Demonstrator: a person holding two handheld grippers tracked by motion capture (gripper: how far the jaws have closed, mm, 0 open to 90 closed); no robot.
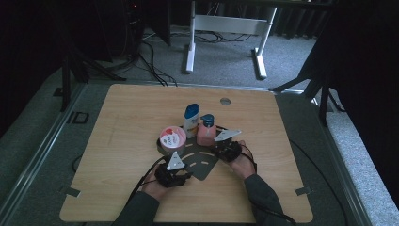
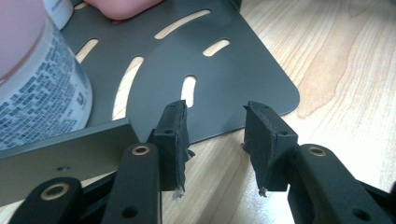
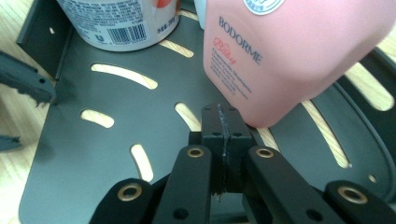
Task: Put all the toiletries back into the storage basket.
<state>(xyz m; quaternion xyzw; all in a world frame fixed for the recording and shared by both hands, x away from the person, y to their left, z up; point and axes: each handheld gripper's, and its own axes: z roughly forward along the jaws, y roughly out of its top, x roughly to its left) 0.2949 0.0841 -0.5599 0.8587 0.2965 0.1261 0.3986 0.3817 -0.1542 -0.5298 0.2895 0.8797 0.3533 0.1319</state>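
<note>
Pink plastic makes up the bottle (image 3: 289,51) that stands on the dark slotted tray (image 3: 93,140), tilted in the right gripper view, with "BODORME" printed in dark letters on its face and a red script word, "Baby", under it; the finer lines below are too small to read. In the high view the same pink bottle (image 1: 206,134) carries a blue pump cap and stands near the middle of the light wooden tabletop (image 1: 117,122), just beside a white bottle with a blue cap (image 1: 191,121) whose label cannot be read. To the left of those two sits a round white tub (image 1: 172,138) with a pink and white lid; its side, seen in the left gripper view (image 2: 37,93), is covered in dense small print that stays illegible, and in the right gripper view a barcode shows on its wall.

The tray is flat dark grey metal, fan-shaped with a rounded outer corner, cut through by curved slots that show the wood beneath, and it has a low upright wall along one edge.

The right gripper (image 3: 222,140) has its fingers pressed together with nothing between them, their tips just at the foot of the pink bottle, over the tray. The left gripper (image 2: 215,140) has its fingers spread apart, with nothing held; they straddle the tray's near edge, one finger over the metal, the other over bare wood.
</note>
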